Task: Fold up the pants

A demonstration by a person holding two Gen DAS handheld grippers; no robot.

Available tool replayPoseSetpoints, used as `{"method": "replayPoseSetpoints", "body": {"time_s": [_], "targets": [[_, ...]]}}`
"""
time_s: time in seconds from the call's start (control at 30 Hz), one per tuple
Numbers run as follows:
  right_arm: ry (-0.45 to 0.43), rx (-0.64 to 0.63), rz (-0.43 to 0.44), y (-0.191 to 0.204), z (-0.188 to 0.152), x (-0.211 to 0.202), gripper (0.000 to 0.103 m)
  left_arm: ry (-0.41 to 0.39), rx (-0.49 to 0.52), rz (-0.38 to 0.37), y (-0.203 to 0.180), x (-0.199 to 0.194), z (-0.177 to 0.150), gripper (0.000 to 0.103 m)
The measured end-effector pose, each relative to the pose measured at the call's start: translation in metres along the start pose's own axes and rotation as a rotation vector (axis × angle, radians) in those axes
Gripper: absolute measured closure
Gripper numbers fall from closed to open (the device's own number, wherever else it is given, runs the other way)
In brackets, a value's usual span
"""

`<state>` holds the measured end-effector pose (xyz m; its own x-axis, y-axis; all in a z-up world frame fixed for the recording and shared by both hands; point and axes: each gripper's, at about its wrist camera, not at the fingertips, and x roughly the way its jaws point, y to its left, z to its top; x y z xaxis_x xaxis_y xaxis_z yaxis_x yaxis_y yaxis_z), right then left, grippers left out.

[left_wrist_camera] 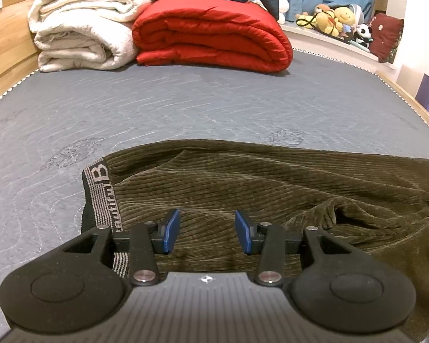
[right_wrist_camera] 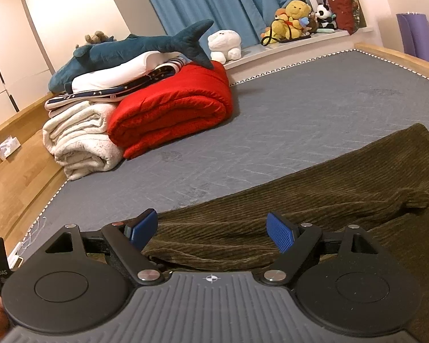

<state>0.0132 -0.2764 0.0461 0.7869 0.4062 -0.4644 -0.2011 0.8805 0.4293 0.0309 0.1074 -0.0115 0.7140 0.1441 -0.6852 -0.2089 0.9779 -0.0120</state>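
- Left wrist view: the left gripper [left_wrist_camera: 207,233] is wide open w/ nothing between its blue pads [left_wrist_camera: 171,230]. It hangs just over the near part of the olive corduroy pants [left_wrist_camera: 243,183], which lie on the grey mattress [left_wrist_camera: 157,105].
- The waistband [left_wrist_camera: 101,191] w/ letters is at the left, just beside the left finger; the long axis of the pants runs left to right, legs going off the right edge.
- Right wrist view: the right gripper [right_wrist_camera: 211,233] is also wide open, holding nothing, above a folded edge of the pants [right_wrist_camera: 314,197].
- Here the cloth stretches from near centre to far right, where the end [right_wrist_camera: 420,143] is rounded.
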Motion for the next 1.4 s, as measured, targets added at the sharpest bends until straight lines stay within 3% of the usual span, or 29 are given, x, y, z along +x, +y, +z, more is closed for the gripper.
{"method": "replayPoseSetpoints", "body": {"time_s": [0.37, 0.57, 0.77, 0.97, 1.07, 1.3, 1.4], "targets": [[-0.002, 0.015, 0.032, -0.001, 0.002, -0.006, 0.018, 0.002, 0.0, 0.007, -0.003, 0.0, -0.001, 0.055], [-0.021, 0.05, 0.029, -0.008, 0.007, -0.012, 0.018, -0.014, -0.1, -0.02, 0.03, -0.008, 0.024, 0.056], [-0.042, 0.071, 0.032, -0.014, 0.013, -0.015, 0.018, 0.003, -0.147, 0.01, 0.071, 0.011, 0.06, 0.079], [-0.051, 0.088, 0.025, -0.021, 0.018, -0.012, 0.018, 0.056, -0.062, -0.032, 0.077, 0.064, 0.075, 0.08], [-0.054, 0.091, 0.018, -0.02, 0.02, -0.011, 0.018, 0.064, 0.012, -0.04, 0.071, 0.093, 0.082, 0.077], [-0.046, 0.059, 0.004, -0.022, 0.022, -0.006, 0.018, 0.08, 0.132, -0.07, 0.059, 0.152, 0.099, 0.035], [-0.04, 0.051, -0.008, -0.025, 0.024, -0.003, 0.018, 0.131, 0.19, -0.095, 0.052, 0.176, 0.101, 0.032]]}}
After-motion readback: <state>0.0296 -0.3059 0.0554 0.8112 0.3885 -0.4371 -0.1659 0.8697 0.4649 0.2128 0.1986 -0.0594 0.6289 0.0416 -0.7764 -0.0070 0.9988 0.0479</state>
